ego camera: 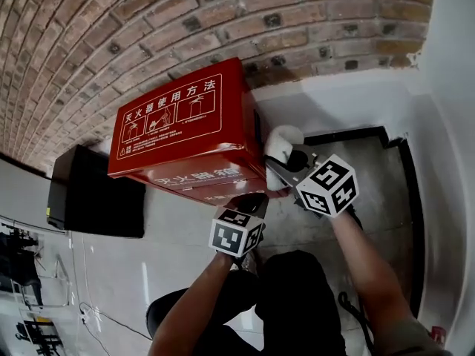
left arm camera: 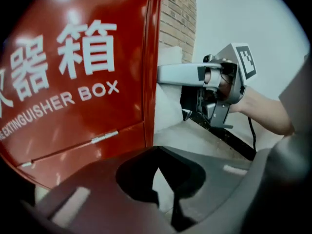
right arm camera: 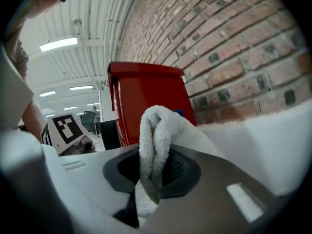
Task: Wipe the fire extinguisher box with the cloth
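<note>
1. The right claw (right arm camera: 148, 189) was clamped on the white cloth (right arm camera: 157, 130). Its jaws stood a little apart, pinching a folded bunch of towelling that bulged above them.
2. That claw held the cloth just beside the right side of the fire extinguisher box (ego camera: 178, 124), near its upper edge. Whether the cloth touched the red metal could not be told.
3. The left claw (left arm camera: 161, 182) held nothing. Its jaws were only narrowly apart, and pale floor showed through the slit between them. It pointed downward close to the box's lower front, near the right front corner.
4. The red box stood on the floor (ego camera: 185, 273) against a brick wall (ego camera: 148, 28). It had a white instruction panel on its top face and white lettering on its front. A small metal hinge (left arm camera: 105, 136) sat on the seam low on the front.
5. The floor was pale grey. A black cabinet (ego camera: 96, 191) stood just beside the box on its left.
6. To the right, a white wall (ego camera: 453, 87) met the brick at a corner, and a dark strip (ego camera: 412, 199) ran along the floor at its foot.
7. In the right gripper view, long ceiling lights (right arm camera: 58, 44) ran above the room beyond the box.
</note>
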`<state>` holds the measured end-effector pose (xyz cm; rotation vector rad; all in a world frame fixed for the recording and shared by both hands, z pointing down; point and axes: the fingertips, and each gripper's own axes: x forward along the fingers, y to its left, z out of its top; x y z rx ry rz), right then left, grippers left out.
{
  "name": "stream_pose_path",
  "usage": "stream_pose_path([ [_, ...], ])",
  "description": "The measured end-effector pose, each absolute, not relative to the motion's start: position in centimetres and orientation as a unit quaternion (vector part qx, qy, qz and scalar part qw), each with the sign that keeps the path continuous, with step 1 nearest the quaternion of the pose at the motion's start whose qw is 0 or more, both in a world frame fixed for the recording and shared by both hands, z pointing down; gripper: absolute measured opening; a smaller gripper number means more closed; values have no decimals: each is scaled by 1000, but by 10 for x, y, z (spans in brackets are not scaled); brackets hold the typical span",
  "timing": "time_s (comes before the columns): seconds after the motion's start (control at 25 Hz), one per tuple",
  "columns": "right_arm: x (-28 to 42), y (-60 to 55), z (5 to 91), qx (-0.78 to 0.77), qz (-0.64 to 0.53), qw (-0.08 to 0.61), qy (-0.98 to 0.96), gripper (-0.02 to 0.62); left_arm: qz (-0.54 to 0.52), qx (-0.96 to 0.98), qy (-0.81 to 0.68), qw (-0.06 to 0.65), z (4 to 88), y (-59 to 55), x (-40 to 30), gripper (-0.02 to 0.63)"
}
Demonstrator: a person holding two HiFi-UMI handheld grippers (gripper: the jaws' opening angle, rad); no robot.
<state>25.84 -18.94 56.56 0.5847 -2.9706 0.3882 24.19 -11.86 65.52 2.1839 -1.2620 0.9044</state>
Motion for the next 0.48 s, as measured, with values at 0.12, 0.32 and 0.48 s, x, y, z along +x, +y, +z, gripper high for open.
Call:
stream_pose_path([
  [0.12, 259, -193, 626, 204, 179, 69, -960, 81, 336, 792, -448, 245, 682, -117, 245, 0],
  [0.32, 259, -206, 733, 228, 247, 120, -934, 81, 341, 786, -440, 267, 717, -116, 241, 0],
  [0.48, 258, -220, 804, 242, 288, 150, -914, 81, 343, 784, -437, 278, 742, -115, 235, 0],
])
